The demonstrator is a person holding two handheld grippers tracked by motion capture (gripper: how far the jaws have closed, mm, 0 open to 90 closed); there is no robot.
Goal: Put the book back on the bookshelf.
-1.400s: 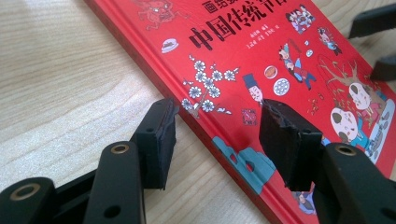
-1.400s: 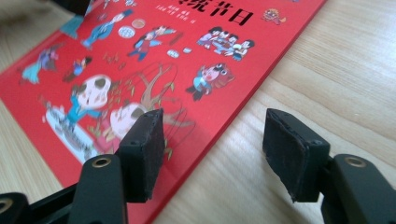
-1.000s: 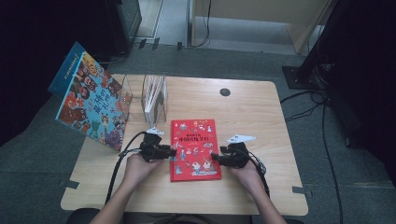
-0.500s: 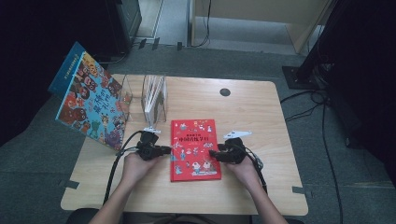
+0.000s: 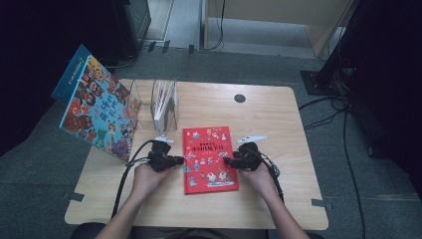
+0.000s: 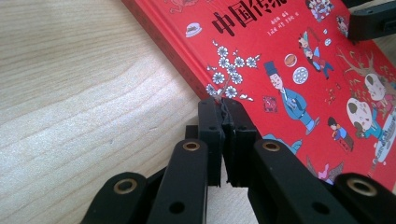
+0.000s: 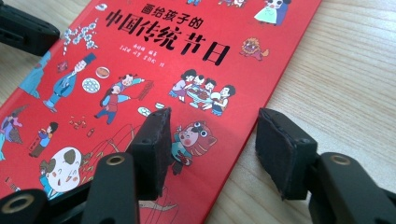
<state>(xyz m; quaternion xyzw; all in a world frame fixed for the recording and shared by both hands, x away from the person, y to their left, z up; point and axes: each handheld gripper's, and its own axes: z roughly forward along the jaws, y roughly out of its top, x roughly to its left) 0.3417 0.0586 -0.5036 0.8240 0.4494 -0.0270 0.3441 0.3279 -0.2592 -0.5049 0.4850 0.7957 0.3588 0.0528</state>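
A red picture book lies flat at the table's front middle. My left gripper points at its left, spine edge. Its jaws have just been closing and now stand shut, pads together, with nothing visible between them; the tips touch the edge of the cover. My right gripper stands open across the book's right edge: one pad hangs over the red cover, the other over bare wood. The gripper holds nothing.
A large colourful book leans off the table's left edge. A clear acrylic stand with thin white books is behind the red book. A black round cap sits in the wooden table at the back.
The right gripper has edged slightly left, onto the book's right edge. The left hand has kept its place at the spine edge.
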